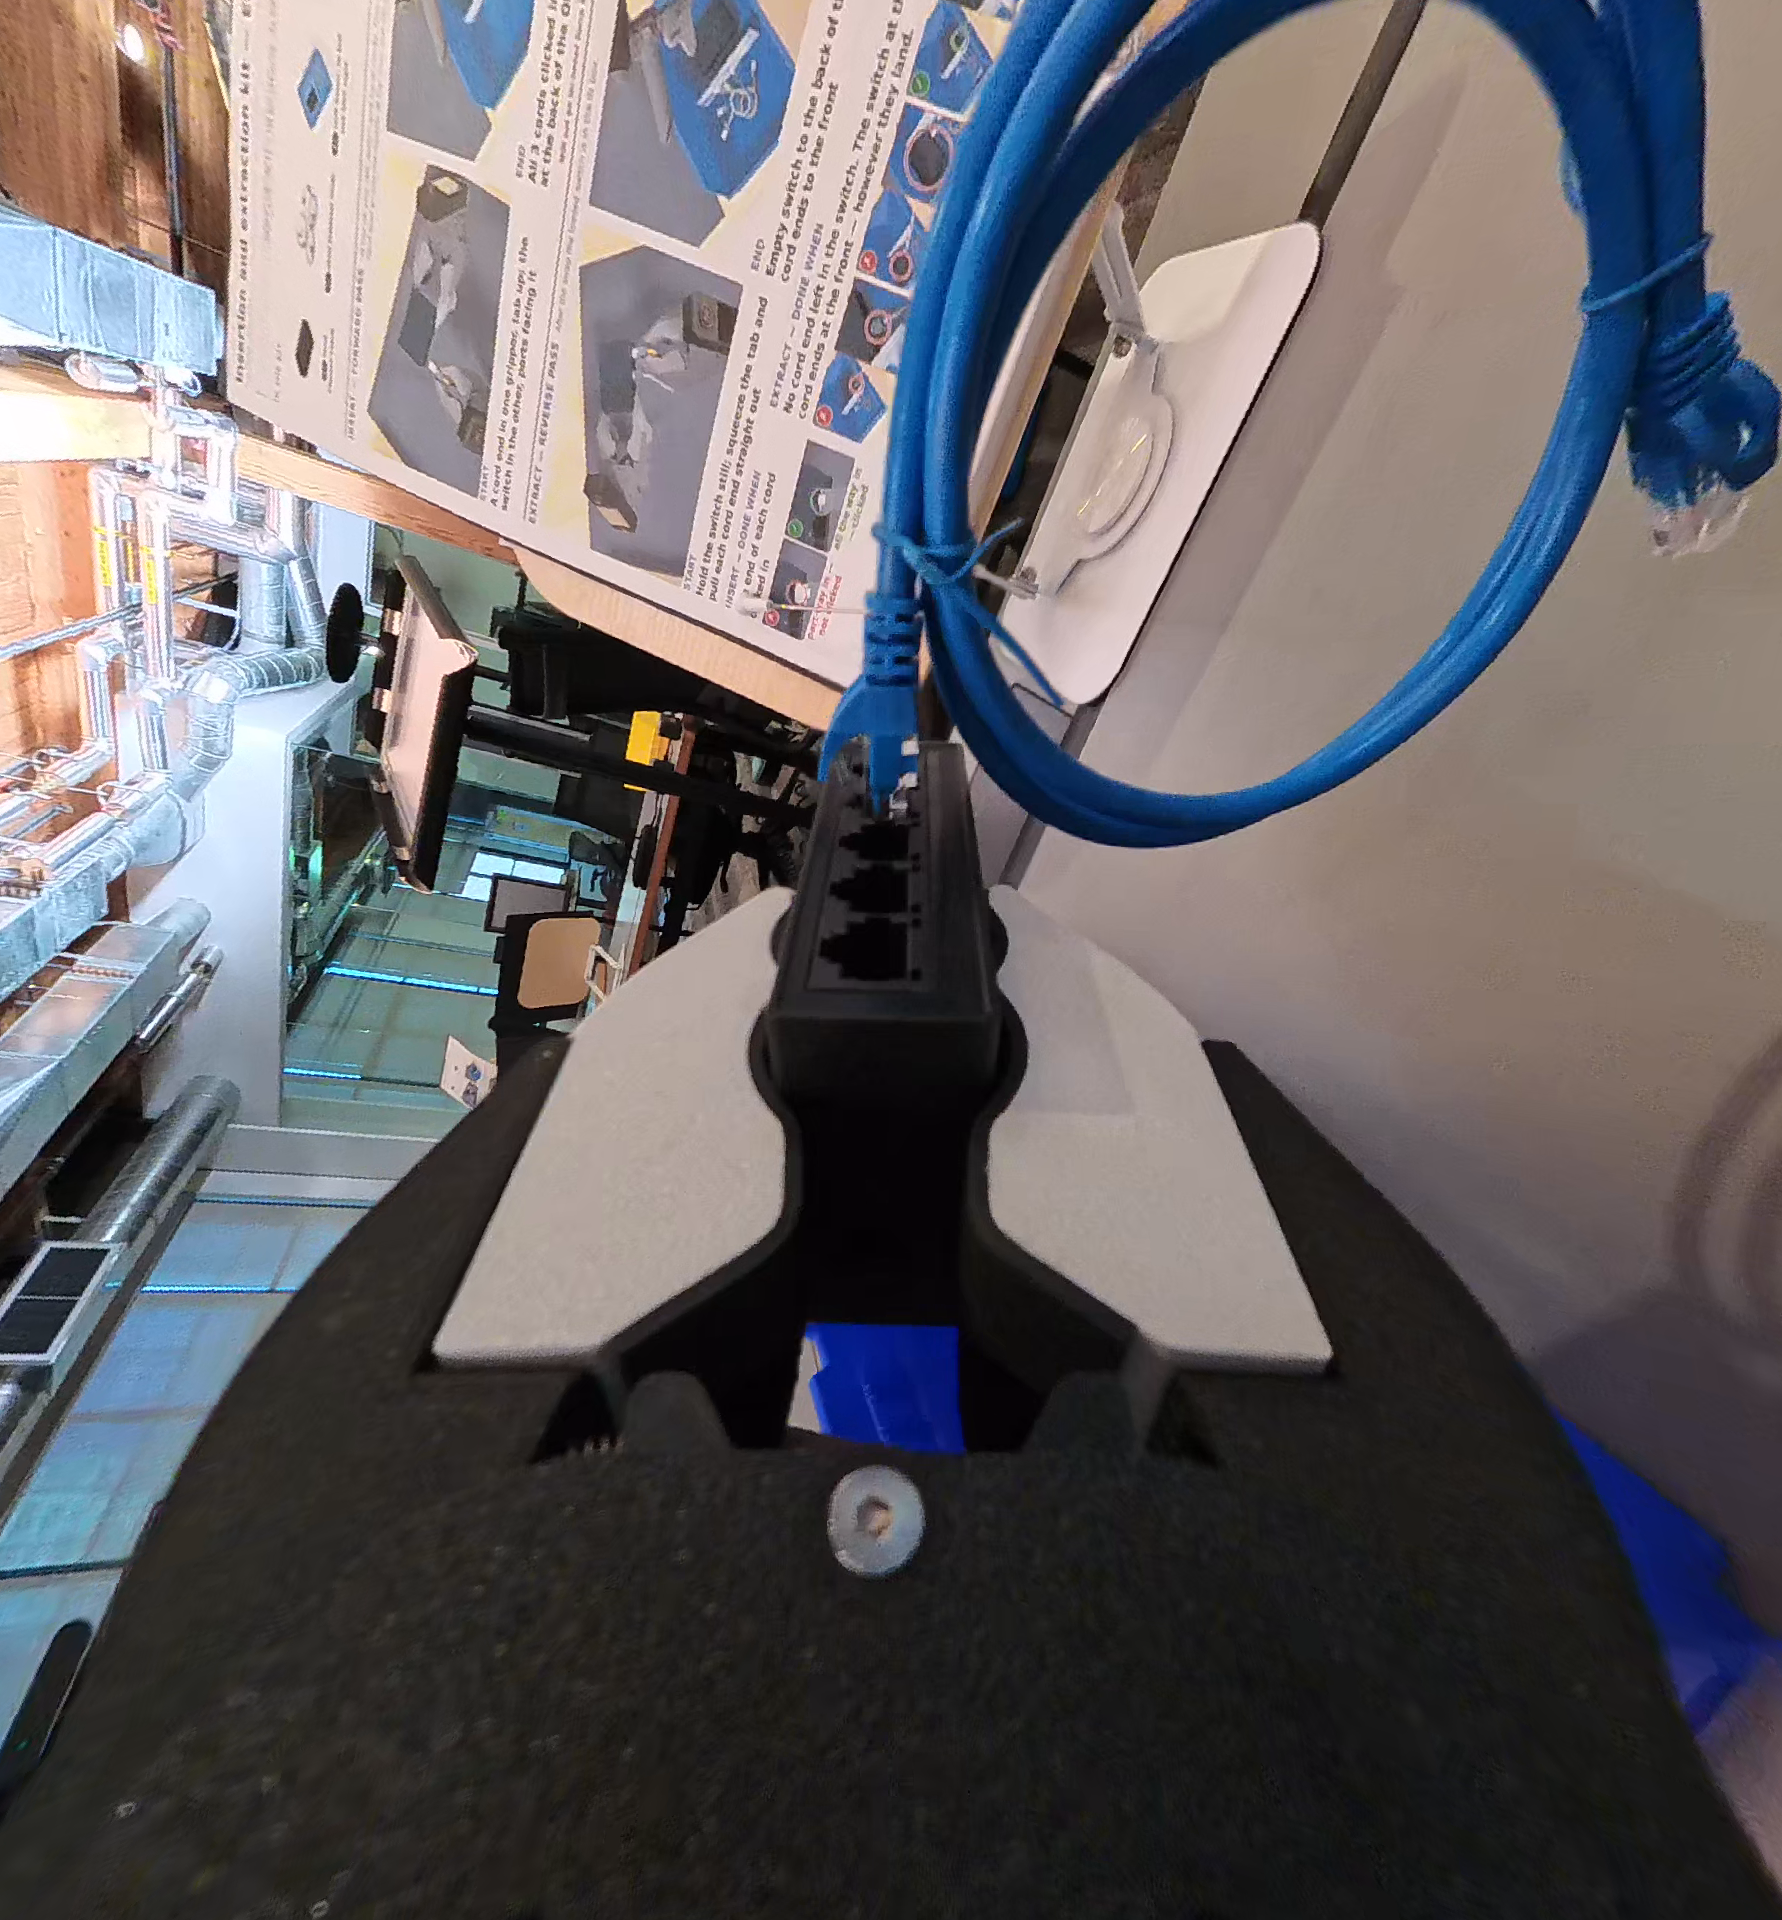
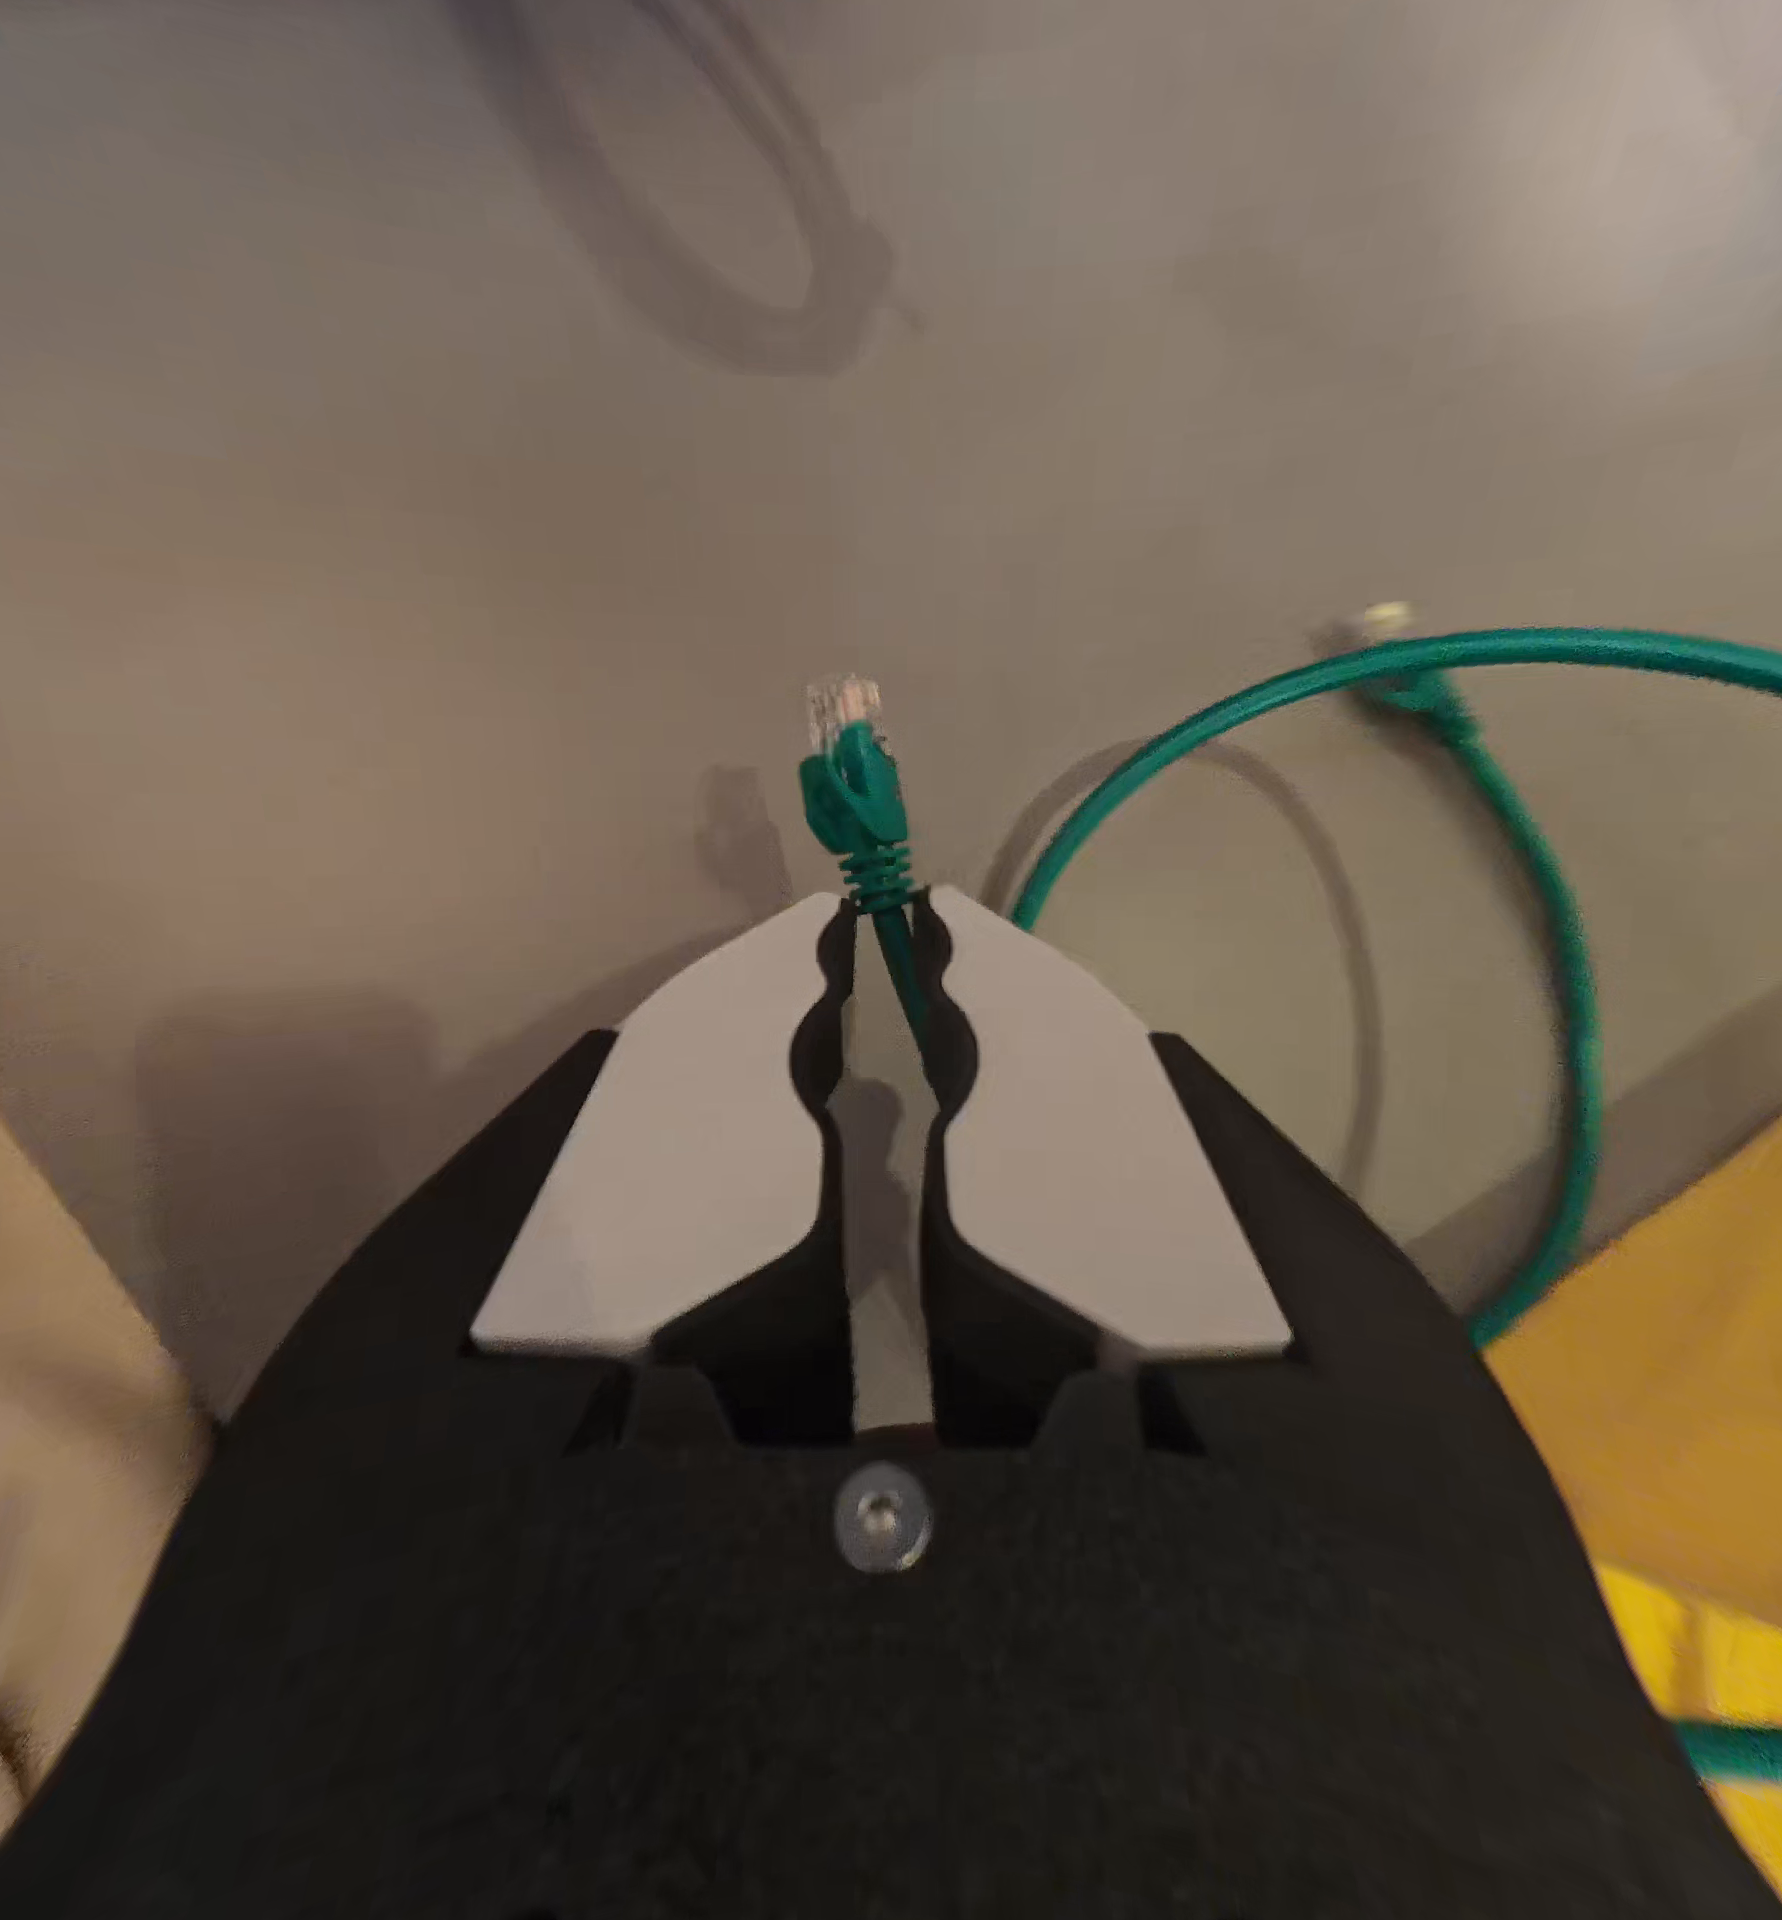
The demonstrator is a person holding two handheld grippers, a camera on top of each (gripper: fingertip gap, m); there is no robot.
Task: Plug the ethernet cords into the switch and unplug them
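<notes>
Left gripper [image 1: 887,987] clamped on black switch [image 1: 882,935], blue cord [image 1: 1282,520] plugged at far port | right gripper [image 2: 889,914] pinching green cord [image 2: 861,800], plug pointing forward

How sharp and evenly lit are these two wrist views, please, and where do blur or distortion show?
Left wrist view: the switch and blue cord are sharp in the left gripper; straight edges bow at the margins, and the lower right corner smears. Right wrist view: dimmer and warmer; the green cord in the right gripper is crisp, its far loop blurred, with soft shadows on the table.
</notes>
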